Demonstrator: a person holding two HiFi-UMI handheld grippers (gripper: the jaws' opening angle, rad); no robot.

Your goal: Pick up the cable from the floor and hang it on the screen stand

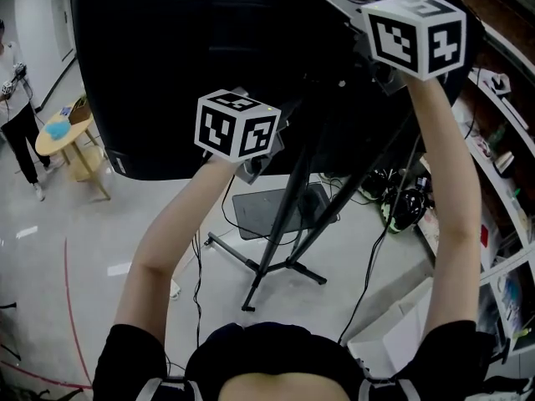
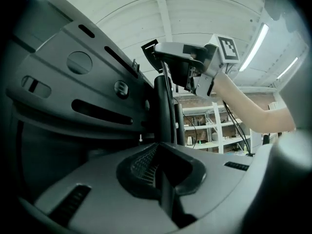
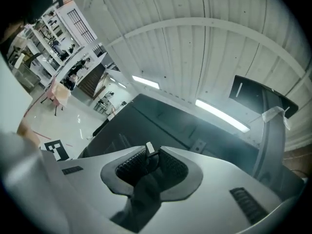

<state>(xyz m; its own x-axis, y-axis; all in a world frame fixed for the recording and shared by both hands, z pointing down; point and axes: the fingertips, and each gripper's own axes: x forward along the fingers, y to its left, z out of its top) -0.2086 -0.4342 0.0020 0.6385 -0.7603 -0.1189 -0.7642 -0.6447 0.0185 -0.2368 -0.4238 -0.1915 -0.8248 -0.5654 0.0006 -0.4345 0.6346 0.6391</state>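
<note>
The cable (image 3: 143, 191) is held up high behind the screen: the right claw (image 3: 148, 156) pinches it near its white-tipped end, and the left claw (image 2: 157, 156) seems pressed together on a lower part. From both claws it hangs down towards the floor, along the screen stand (image 1: 280, 224). The right claw is higher, just beside the stand's top, so it looks nearer for the hanging

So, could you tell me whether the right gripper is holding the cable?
Holding it: the right gripper is shut on the dark cable, whose white tip pokes out between the pads.
</note>
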